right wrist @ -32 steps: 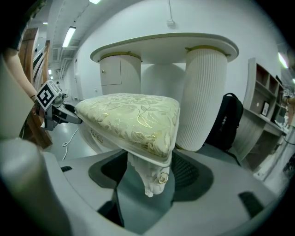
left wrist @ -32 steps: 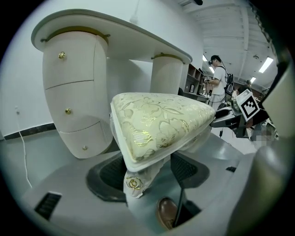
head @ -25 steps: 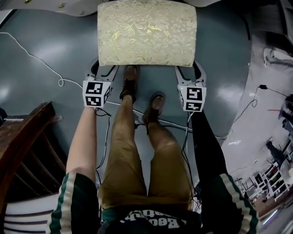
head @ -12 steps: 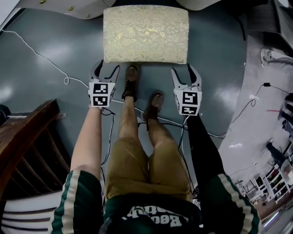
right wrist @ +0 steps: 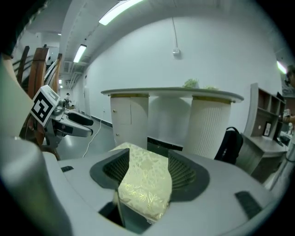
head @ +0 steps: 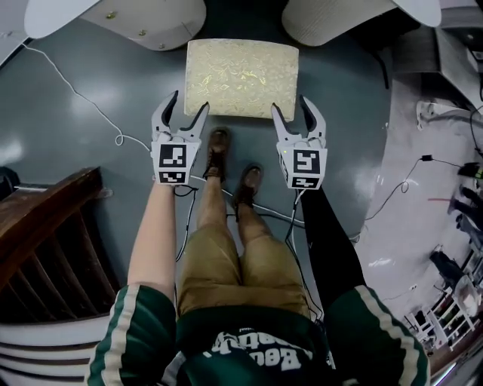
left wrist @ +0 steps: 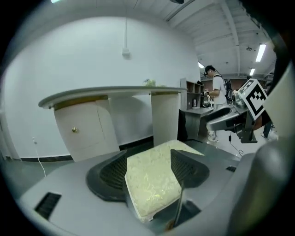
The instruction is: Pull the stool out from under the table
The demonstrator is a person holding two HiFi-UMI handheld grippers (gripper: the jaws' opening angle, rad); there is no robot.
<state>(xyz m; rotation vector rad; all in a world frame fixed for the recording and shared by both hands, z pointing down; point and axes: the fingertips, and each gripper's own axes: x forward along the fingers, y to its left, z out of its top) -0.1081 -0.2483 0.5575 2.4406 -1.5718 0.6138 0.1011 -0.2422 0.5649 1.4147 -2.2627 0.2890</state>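
Observation:
The stool (head: 241, 78), with a gold floral cushion, stands on the grey floor just clear of the two white table parts (head: 143, 22). My left gripper (head: 187, 105) hangs open above the stool's near left corner. My right gripper (head: 291, 107) hangs open above the near right corner. Neither touches the stool. In the left gripper view the cushion (left wrist: 152, 184) shows far below between the dark pads (left wrist: 113, 173). The right gripper view frames the cushion (right wrist: 145, 186) the same way, with nothing pressed between the pads (right wrist: 182, 173).
A person's brown shoes (head: 219, 143) stand just short of the stool, over a black cable. A white cable (head: 75, 98) runs across the floor at left. Dark wooden furniture (head: 45, 226) stands near left. A black bag (right wrist: 230, 138) leans by the table base.
Both grippers have come off the stool's near corners and risen, jaws now fully in sight. The view has lifted, so the stool looks smaller and farther; it stays where it was.

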